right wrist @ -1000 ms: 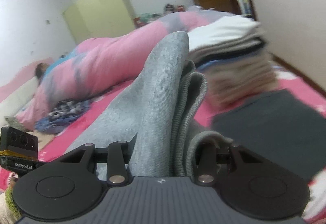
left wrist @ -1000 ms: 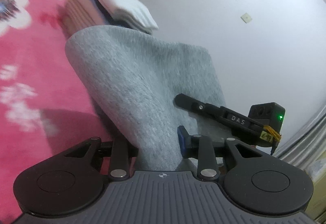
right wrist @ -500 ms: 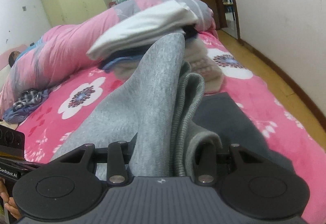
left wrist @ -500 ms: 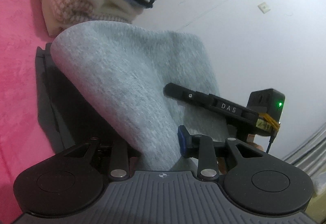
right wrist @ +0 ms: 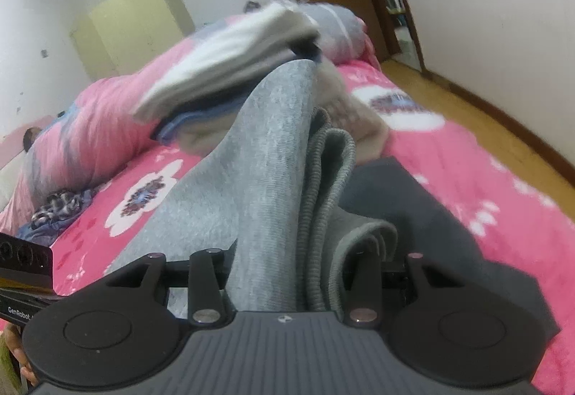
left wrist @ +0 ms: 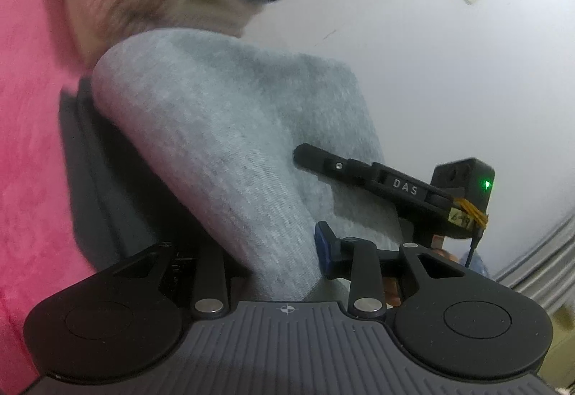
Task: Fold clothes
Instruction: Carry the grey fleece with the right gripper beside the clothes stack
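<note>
- Two tools are carrying my grey garment (left wrist: 230,143): my left tool (left wrist: 280,251) and right tool (right wrist: 287,265) are each gripping an edge, though both jaws have just been easing slightly wider with cloth between them.
- I am bringing it down over the dark garment (right wrist: 424,212) on the pink bed (right wrist: 485,158), nearer the folded stack (right wrist: 230,64) than a second ago.
- I am judging the release is starting.
</note>
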The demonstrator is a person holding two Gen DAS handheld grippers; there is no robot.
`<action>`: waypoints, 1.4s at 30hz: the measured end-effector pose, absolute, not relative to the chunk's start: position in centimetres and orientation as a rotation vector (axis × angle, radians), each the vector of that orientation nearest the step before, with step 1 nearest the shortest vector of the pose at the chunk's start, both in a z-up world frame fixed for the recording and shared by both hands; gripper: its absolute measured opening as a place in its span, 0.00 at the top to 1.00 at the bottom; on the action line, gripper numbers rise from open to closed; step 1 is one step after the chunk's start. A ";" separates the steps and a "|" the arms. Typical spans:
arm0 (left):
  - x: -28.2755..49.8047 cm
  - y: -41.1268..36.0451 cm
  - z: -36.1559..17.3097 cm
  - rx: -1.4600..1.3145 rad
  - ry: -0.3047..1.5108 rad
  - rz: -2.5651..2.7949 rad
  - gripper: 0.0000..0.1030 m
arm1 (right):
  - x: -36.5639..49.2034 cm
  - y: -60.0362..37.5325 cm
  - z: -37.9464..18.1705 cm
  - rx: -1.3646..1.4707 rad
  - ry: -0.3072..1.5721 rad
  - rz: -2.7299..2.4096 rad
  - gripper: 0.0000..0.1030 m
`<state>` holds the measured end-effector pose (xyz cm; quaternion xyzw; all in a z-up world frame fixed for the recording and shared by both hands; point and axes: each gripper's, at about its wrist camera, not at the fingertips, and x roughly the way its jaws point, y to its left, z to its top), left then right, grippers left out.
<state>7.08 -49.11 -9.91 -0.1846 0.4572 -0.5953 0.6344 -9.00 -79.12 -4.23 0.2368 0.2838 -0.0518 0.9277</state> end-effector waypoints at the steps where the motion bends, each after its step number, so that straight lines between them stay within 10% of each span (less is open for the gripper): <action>1: 7.7 -49.1 -10.8 -0.433 1.089 -1.350 0.66 | -8.8 -79.6 -5.0 0.505 0.597 -0.119 0.49; 7: 10.3 -46.5 -13.0 -0.612 1.225 -1.334 0.48 | -10.1 -82.8 -6.1 0.666 0.594 -0.219 0.14; 16: 15.1 -45.1 -12.7 -0.694 1.236 -1.184 0.42 | -17.8 -74.9 0.1 0.532 0.314 -0.312 0.13; 21: 16.7 -46.5 -12.5 -0.686 1.271 -1.159 0.44 | -14.6 -60.5 -0.1 -0.007 0.385 -0.241 0.07; 25: 16.2 -46.8 -11.3 -0.646 1.190 -1.162 0.58 | -10.8 -53.2 -4.1 -0.349 0.516 -0.178 0.10; 29: 13.9 -46.7 -8.6 -0.492 0.923 -1.287 0.71 | -9.0 -52.6 -7.5 -0.419 0.663 -0.157 0.44; 42: 14.9 -45.2 -9.8 -0.476 0.926 -1.215 0.55 | -11.1 -54.4 -7.2 -0.287 0.599 -0.140 0.45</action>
